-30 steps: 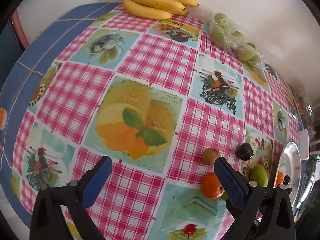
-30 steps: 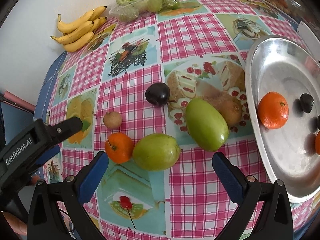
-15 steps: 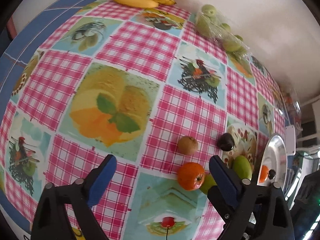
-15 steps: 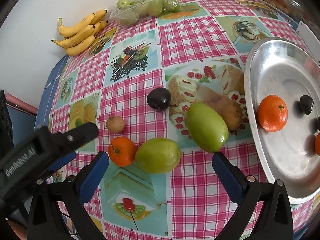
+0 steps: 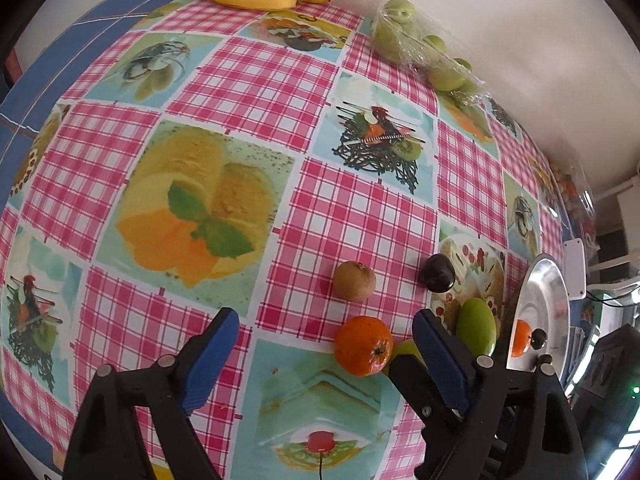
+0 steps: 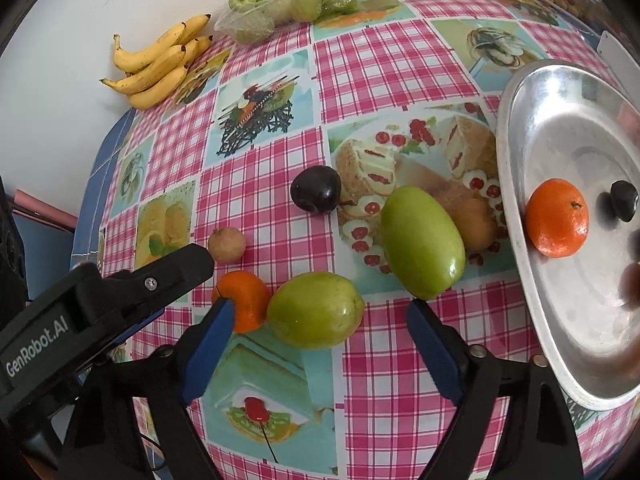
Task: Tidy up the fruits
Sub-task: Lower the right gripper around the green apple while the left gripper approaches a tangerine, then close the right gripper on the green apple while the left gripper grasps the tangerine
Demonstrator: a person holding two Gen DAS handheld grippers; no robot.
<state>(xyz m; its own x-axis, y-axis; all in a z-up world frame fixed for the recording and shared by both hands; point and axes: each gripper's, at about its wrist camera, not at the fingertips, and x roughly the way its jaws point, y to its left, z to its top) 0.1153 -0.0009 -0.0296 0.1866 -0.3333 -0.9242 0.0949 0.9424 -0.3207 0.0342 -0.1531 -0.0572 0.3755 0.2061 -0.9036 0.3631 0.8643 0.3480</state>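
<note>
The nearer green fruit [image 6: 315,310] lies on the tablecloth [image 6: 384,64] right in front of my right gripper [image 6: 318,344], touching an orange [image 6: 244,300] on its left and just beside a second, longer green fruit [image 6: 422,240] up to its right. It sits a little beyond the pad tips, not yet between them. That gripper's jaws are closing but stand wide, with only cloth between them; nothing is held.

I judge this fruit smooth, firm and glossy, fairly heavy for its size, and likely to roll or squirt out if pinched near an end. I would take it across its fat middle, pads on the two long flanks, and squeeze gently so as not to bruise it. The orange pressed against it may get nudged by my left pad.

Behind lie a dark plum [image 6: 316,195], a small brown fruit [image 6: 226,245] and another brown one [image 6: 474,226] half hidden beside the tray [image 6: 516,152]. The tray already holds an orange [image 6: 557,218] and a small dark fruit [image 6: 624,200].

My left gripper [image 5: 326,356] hangs over bare cloth, empty, its jaws also closing; the loose orange [image 5: 363,346] is just ahead, inside its right pad. Bananas [image 6: 156,66] and a bag of green fruit [image 6: 288,4] rest by the wall.
</note>
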